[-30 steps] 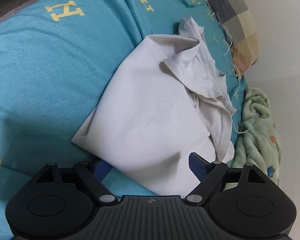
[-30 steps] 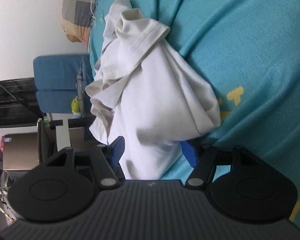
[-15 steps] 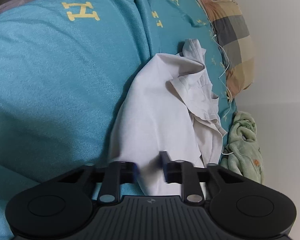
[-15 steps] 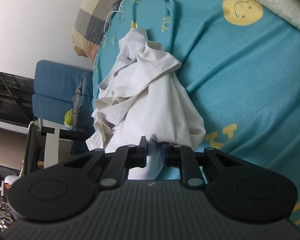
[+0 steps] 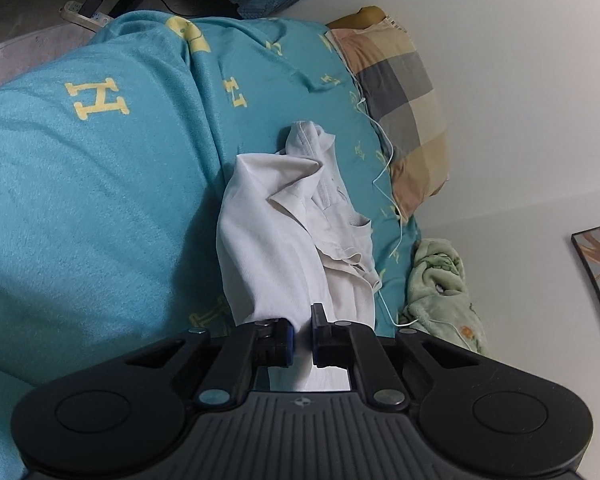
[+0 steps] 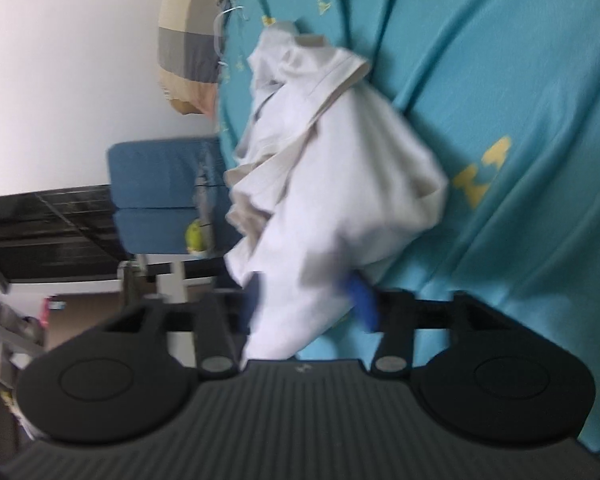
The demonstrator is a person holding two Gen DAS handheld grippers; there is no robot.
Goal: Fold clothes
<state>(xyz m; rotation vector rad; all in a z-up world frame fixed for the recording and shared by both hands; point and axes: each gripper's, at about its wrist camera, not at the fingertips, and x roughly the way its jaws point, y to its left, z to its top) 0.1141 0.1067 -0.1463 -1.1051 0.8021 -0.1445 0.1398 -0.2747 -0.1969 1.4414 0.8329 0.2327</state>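
Having just sprung apart, right gripper (image 6: 308, 304) jaws now straddling white garment (image 6: 340, 184) without pinching. Left gripper (image 5: 302, 338) clamping garment's near edge, jaws nearly touching, over teal bedding (image 5: 100, 208).

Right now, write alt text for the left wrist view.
The left claw is shut on the near edge of a crumpled white garment, which trails away across a teal blanket with yellow letters. A checked pillow lies beyond against a pale wall, with a green fleece cloth to the right.
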